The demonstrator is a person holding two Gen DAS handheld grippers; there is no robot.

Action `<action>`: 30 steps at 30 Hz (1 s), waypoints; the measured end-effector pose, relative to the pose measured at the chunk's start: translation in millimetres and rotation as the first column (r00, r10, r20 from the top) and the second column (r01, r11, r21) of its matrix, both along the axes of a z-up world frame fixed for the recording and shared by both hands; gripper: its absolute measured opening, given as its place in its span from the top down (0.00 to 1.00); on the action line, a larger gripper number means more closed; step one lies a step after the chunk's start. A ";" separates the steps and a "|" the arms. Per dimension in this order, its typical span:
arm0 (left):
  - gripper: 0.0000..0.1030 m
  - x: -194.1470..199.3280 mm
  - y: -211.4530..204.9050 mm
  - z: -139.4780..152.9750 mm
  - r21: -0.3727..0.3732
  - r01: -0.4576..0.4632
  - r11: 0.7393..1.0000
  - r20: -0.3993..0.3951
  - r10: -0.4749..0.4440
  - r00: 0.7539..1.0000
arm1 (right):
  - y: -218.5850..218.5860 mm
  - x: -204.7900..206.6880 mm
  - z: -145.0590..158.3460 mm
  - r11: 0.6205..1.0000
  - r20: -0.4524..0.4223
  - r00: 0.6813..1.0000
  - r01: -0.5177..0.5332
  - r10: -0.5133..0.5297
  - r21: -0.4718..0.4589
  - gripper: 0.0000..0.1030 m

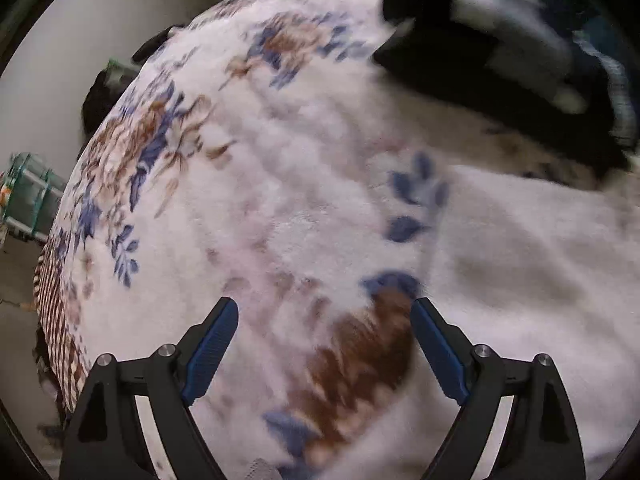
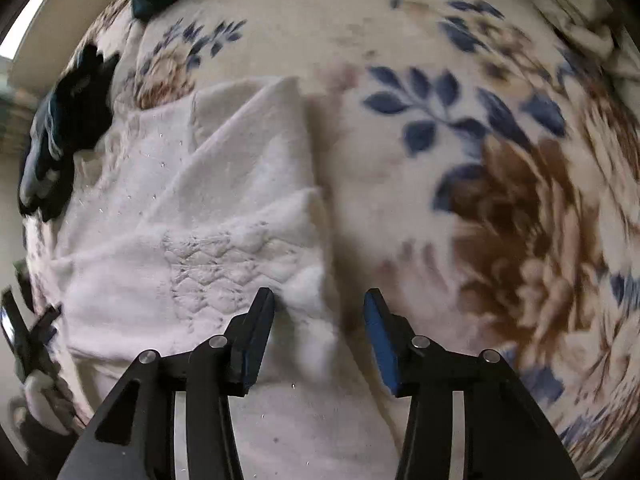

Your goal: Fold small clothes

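White knit garment (image 2: 192, 216) lies on floral blanket (image 2: 500, 184), spread to the left of centre in right wrist view; soft, fuzzy fabric w/ diamond-pattern stitching near the fold and tiny glinting specks. One flap is folded diagonally across the body, its edge running top to bottom. Right gripper (image 2: 319, 300) sits over garment's right edge, jaws parted, fabric betw. them but not pinched. Left gripper (image 1: 325, 308) hovers over blanket beside garment's pale edge (image 1: 520, 280), jaws wide apart, nothing held. Dark clothes pile (image 1: 500, 48) lies at upper right, blurred.
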State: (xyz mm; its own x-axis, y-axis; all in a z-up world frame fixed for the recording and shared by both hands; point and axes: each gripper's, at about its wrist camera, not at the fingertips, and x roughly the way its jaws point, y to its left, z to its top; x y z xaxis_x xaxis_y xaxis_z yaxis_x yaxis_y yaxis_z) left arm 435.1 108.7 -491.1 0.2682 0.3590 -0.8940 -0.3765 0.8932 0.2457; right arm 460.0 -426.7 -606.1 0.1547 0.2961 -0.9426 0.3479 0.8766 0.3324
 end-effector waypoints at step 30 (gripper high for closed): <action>0.14 -256.0 -464.4 -93.2 -0.006 0.426 0.905 -0.262 -0.413 0.873 | -50.1 74.3 -53.8 0.793 -0.005 0.892 -0.401 0.453 0.459 0.32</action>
